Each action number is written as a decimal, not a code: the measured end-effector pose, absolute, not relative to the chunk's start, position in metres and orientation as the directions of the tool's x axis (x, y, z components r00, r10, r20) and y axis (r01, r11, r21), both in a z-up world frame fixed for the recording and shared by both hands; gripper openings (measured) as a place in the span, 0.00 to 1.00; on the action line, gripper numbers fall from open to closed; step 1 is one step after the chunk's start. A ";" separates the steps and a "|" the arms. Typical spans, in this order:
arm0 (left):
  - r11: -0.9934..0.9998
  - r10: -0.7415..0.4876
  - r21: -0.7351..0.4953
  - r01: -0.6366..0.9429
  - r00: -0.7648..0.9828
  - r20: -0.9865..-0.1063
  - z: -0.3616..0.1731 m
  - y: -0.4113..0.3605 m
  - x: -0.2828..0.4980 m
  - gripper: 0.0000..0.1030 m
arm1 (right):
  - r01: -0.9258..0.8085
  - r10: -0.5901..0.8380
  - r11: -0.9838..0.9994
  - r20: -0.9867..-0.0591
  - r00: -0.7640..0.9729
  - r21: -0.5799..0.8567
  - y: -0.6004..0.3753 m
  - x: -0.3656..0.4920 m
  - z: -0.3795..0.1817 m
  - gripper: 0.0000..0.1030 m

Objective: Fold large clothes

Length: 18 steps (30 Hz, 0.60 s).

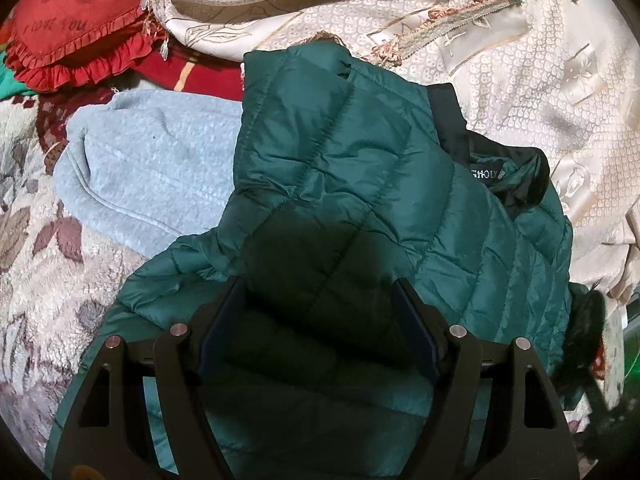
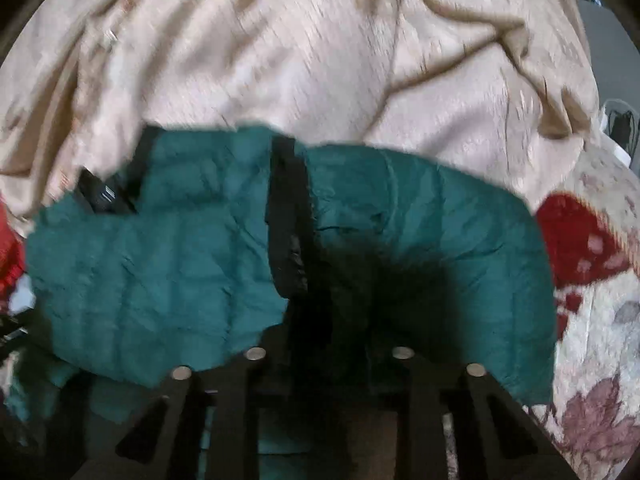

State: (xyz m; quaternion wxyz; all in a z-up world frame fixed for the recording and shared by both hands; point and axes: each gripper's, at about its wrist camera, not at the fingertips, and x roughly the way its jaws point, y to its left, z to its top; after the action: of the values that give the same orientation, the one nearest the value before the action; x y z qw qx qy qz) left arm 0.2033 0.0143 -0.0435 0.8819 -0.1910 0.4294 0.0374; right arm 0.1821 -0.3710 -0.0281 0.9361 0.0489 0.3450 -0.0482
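A dark green quilted jacket [image 1: 360, 160] lies on the bed, its black collar [image 1: 520, 176] to the right. My left gripper [image 1: 320, 284] stands wide, with a thick fold of the jacket filling the gap and touching both pads. The right wrist view is blurred. There the jacket [image 2: 160, 260] spreads across the middle, and a black front strip [image 2: 286, 220] runs down towards my right gripper [image 2: 328, 320]. That gripper's fingers are drawn close together in deep shadow on the jacket's fabric, and their tips are hidden.
A grey-blue sweatshirt [image 1: 152, 176] lies left of the jacket. A red ruffled cushion [image 1: 76, 28] sits at the far left. A cream patterned bedcover [image 1: 500, 60] is heaped behind. A floral blanket [image 2: 592, 320] covers the bed in front.
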 end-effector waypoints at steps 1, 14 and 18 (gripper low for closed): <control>0.924 -0.100 -0.307 -0.229 0.629 -0.771 -0.043 0.014 0.203 0.73 | 0.091 -0.025 0.993 -0.630 0.776 0.072 -0.363 0.178 -0.020 0.22; 0.928 -0.139 -0.326 -0.179 0.646 -0.750 -0.040 0.008 0.202 0.73 | -0.309 0.337 0.937 -0.668 0.664 0.166 -0.232 0.187 -0.047 0.53; 0.927 -0.179 -0.350 -0.137 0.659 -0.731 -0.037 0.002 0.202 0.73 | -0.326 0.359 0.929 -0.630 0.689 0.174 -0.234 0.173 -0.033 0.77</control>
State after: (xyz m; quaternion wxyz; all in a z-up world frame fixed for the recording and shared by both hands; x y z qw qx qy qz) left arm 0.2020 0.0018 -0.0368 0.8904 -0.1913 0.4129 -0.0118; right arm 0.1727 -0.2337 -0.0328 0.9185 0.0239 0.3478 0.1865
